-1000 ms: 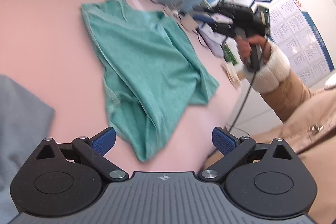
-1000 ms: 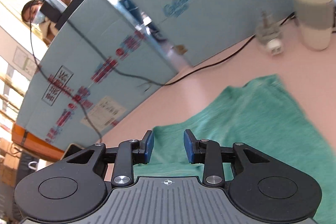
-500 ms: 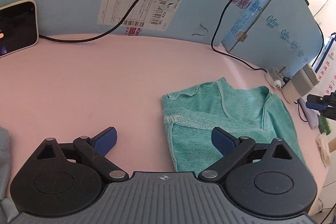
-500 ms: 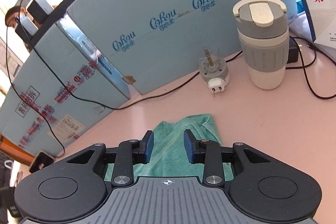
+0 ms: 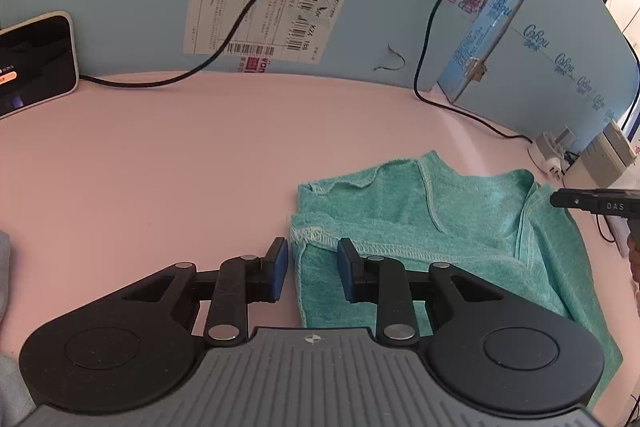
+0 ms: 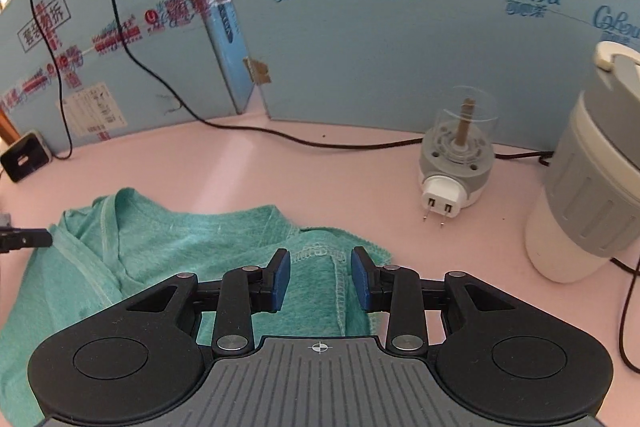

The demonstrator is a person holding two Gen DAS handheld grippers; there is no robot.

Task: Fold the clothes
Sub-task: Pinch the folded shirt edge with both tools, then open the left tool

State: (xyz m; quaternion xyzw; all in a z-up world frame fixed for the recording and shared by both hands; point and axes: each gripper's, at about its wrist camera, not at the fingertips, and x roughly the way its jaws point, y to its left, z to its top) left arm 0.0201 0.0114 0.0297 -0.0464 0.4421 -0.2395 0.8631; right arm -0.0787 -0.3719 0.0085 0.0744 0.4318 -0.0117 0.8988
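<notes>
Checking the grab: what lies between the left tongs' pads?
The green garment's stitched corner lies between the closing left tongs, seen in the left wrist view.

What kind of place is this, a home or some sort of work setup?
Probably an improvised recording station rather than a home: a pink table walled off with blue cardboard cartons, cables draped over them, a phone propped at one side, and a teal shirt laid out for folding.

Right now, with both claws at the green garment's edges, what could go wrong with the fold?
1. The left claw is closing at the green garment's very corner, so it may catch one layer only or slip off.
2. The right claw has a bunched hem between its pads; lifting may drag cloth towards the plug adapter.
</notes>
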